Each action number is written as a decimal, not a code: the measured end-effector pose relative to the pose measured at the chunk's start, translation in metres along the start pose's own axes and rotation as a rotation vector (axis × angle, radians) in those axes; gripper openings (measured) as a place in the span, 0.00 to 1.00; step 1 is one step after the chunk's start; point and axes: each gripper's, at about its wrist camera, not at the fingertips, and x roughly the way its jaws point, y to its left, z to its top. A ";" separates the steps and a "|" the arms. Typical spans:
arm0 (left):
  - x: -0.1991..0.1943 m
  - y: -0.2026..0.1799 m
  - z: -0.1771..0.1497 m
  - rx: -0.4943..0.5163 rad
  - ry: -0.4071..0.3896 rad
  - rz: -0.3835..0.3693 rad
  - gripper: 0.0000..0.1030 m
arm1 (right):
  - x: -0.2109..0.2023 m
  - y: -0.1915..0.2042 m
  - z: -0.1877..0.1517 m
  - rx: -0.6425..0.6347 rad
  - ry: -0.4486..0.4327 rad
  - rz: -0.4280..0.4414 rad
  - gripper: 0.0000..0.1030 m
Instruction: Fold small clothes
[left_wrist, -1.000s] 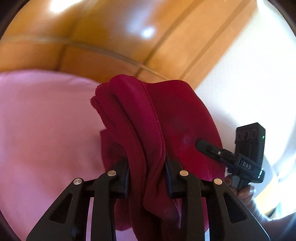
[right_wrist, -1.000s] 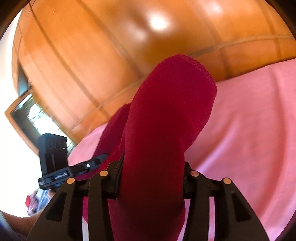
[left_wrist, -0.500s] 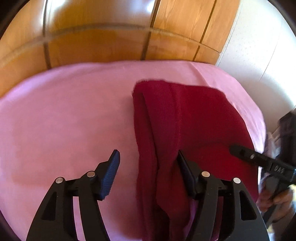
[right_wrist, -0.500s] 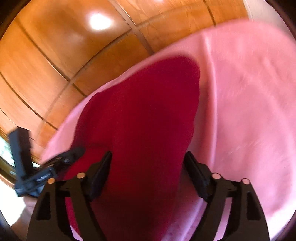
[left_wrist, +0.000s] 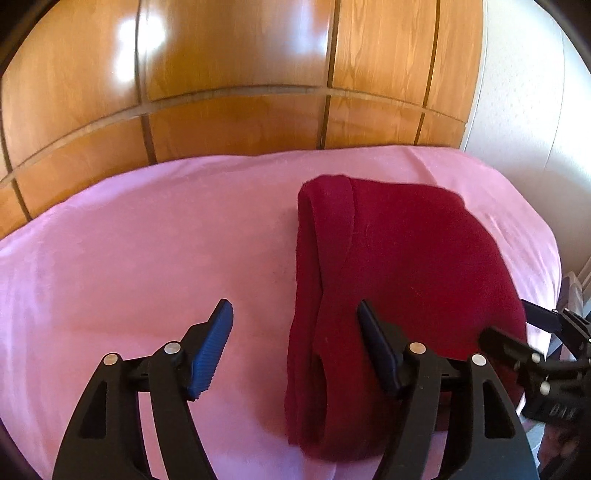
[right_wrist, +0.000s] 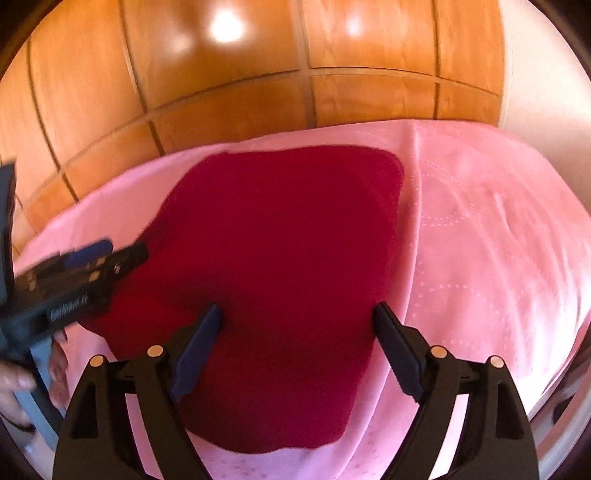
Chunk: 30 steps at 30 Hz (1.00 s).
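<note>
A dark red garment (left_wrist: 399, 266) lies folded on the pink bedsheet (left_wrist: 147, 251); its layered fold edge faces left in the left wrist view. It also fills the middle of the right wrist view (right_wrist: 280, 258). My left gripper (left_wrist: 295, 332) is open and empty, just above the garment's near left edge, its right finger over the cloth. My right gripper (right_wrist: 297, 343) is open and empty above the garment's near end. Each gripper shows at the side of the other's view.
A glossy wooden panelled headboard (left_wrist: 236, 74) stands behind the bed. A white wall (left_wrist: 535, 110) is at the right. The sheet's right edge (right_wrist: 554, 295) drops off near the right gripper.
Both grippers held the red garment up a second ago. They lowered it onto the sheet, opened and let go. Now they have drawn back a little.
</note>
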 end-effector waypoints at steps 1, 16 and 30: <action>-0.006 0.001 -0.002 -0.001 -0.010 0.004 0.66 | 0.000 -0.001 0.003 0.002 -0.013 -0.007 0.81; -0.067 0.012 -0.031 -0.072 -0.078 0.107 0.83 | -0.058 0.040 -0.018 0.036 -0.122 -0.232 0.98; -0.086 0.006 -0.048 -0.055 -0.095 0.151 0.96 | -0.066 0.048 -0.029 0.071 -0.147 -0.307 0.98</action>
